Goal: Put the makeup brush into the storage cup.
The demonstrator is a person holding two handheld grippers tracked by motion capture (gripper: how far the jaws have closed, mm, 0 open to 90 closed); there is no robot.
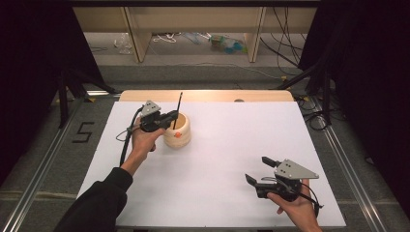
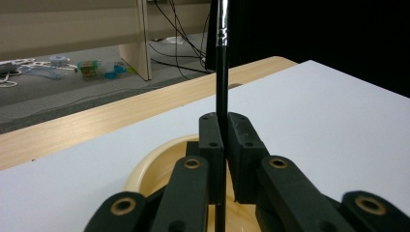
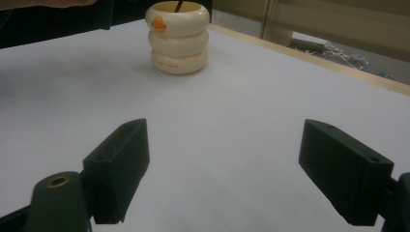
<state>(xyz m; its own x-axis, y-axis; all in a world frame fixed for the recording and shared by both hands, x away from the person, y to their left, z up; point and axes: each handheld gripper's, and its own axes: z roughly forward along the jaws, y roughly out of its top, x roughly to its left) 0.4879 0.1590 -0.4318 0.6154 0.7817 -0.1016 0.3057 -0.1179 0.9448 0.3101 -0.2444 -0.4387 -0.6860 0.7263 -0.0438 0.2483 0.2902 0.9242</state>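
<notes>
High view | left gripper (image 1: 170,117) clamps brush (image 1: 177,109) over cup (image 1: 177,130) | right gripper (image 1: 258,170) jaws apart

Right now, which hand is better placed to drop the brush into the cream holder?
Left. The left gripper is shut on the black brush, held upright over the cream holder. The right gripper is open, apart from it near the table's front edge.

grey floor (image 1: 203,72), wooden shelving (image 1: 193,21), black curtains (image 1: 367,72)
</notes>
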